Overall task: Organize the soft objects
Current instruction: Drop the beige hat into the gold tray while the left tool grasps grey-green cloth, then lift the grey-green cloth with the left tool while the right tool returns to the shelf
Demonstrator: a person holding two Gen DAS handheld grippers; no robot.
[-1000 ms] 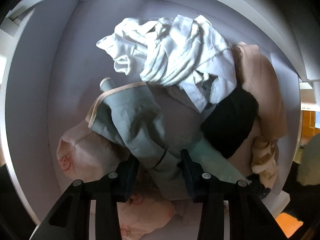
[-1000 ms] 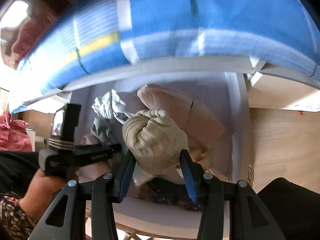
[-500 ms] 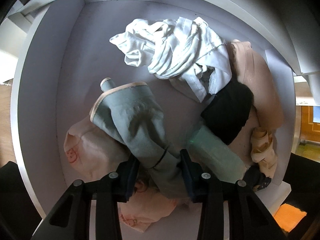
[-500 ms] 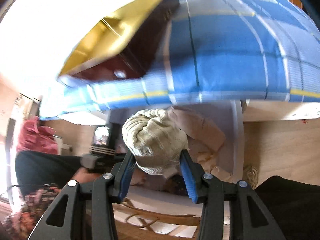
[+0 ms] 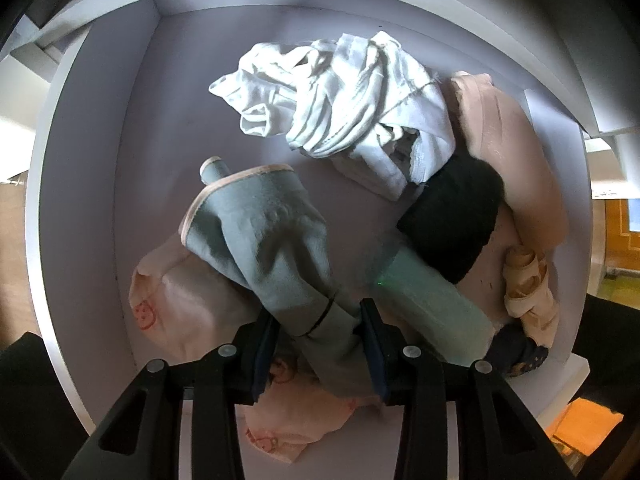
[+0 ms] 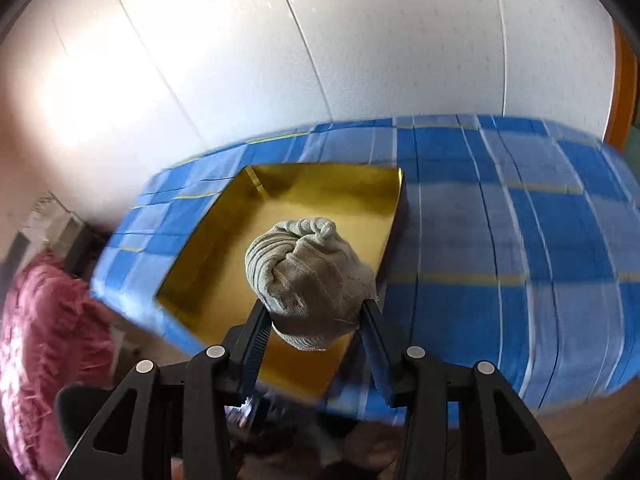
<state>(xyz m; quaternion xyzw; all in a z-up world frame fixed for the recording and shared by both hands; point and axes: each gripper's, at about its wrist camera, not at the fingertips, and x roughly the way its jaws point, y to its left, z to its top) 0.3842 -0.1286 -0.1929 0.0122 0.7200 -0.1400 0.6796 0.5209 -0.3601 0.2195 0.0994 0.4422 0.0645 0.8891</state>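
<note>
A white drawer [image 5: 100,168] is seen from the left wrist camera, and its contents are placed here relative to the grey-green garment [image 5: 276,248] near its middle. Beyond that garment a crumpled white cloth [image 5: 348,108] is heaped toward the back wall. To its right a black piece [image 5: 456,220] lies over a pale green roll [image 5: 432,304], and a large peach-pink fabric [image 5: 512,152] is pressed against the right wall, with a knotted cream piece [image 5: 528,284] and a dark patterned scrap [image 5: 520,356] in front of it. Under and to the left of the garment a pale pink cloth [image 5: 180,300] is spread; small red smiley faces are printed on it, and no readable writing is found.

The grey-green garment is trimmed with a peach edge and bunched into a narrow neck, which is gripped by the left gripper [image 5: 320,344], its jaws closed fairly narrowly on the fabric.

In the right wrist view a balled grey knitted sock bundle [image 6: 308,276], ribbed and rolled into itself, is held between the jaws of the right gripper [image 6: 316,340]. It is held above a gold-lined box [image 6: 224,248] that rests on a blue checked bedcover [image 6: 500,240]. A fluffy pink textile [image 6: 48,344] is seen to the left of the box, and a white panelled wall [image 6: 320,40] beyond it. Motion blur is present across this view.
</note>
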